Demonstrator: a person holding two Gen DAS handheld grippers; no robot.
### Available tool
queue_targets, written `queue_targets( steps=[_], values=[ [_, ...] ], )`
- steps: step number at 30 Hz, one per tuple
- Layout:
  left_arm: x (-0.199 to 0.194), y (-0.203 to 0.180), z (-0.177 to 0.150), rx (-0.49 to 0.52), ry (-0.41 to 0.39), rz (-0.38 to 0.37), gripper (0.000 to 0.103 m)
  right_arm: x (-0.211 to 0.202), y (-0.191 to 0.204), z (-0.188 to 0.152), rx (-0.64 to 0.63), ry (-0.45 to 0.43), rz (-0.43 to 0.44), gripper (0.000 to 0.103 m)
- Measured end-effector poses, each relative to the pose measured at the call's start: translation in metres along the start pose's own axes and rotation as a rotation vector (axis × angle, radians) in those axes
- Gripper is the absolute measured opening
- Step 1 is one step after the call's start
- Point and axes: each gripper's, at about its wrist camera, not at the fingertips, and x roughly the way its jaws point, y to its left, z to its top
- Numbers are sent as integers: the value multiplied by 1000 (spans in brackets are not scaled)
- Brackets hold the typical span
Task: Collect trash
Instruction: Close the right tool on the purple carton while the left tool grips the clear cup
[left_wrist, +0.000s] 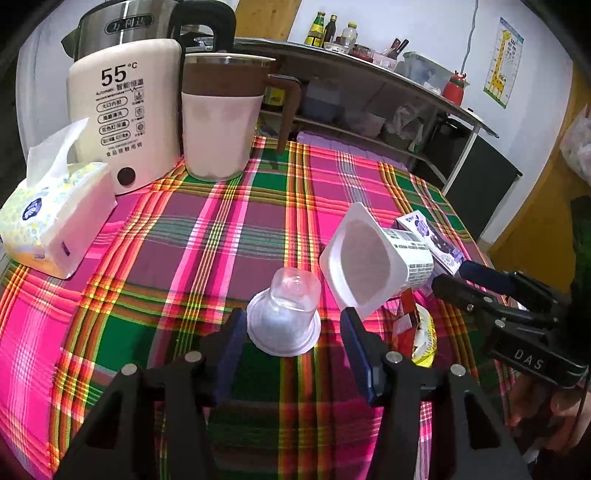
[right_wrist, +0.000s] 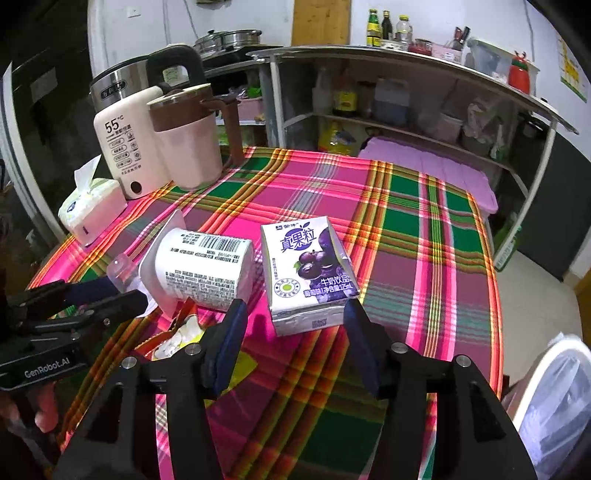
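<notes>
Left gripper (left_wrist: 293, 341), jaws wide, straddles an upturned clear plastic cup (left_wrist: 286, 314) without pressing it. Right gripper (right_wrist: 295, 328), equally wide and empty, frames a glossy purple milk carton (right_wrist: 308, 264). Between: a tipped white yogurt tub (right_wrist: 207, 267) on plaid cloth (left_wrist: 207, 236).

Open cloth in the middle, clutter to the sides

Ahead of my left tool (left_wrist: 293, 332) only the upturned clear cup (left_wrist: 284, 314) blocks the way; beyond it the surface (left_wrist: 207, 236) lies bare up to the kettle (left_wrist: 123, 110), jug (left_wrist: 219, 122) and tissue box (left_wrist: 55, 221). The tipped yogurt pot (right_wrist: 207, 269), milk carton (right_wrist: 308, 269) and wrappers (right_wrist: 181, 336) crowd my right tool (right_wrist: 295, 332).
</notes>
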Motion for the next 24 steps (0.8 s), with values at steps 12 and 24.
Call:
queue_targets(
  steps=[12, 24],
  values=[
    [6, 2, 4, -13, 13, -18, 55, 2, -9, 10, -99, -19, 42, 60],
    [6, 1, 3, -15, 17, -26, 55, 20, -14, 19, -159, -4, 94, 60]
  ],
)
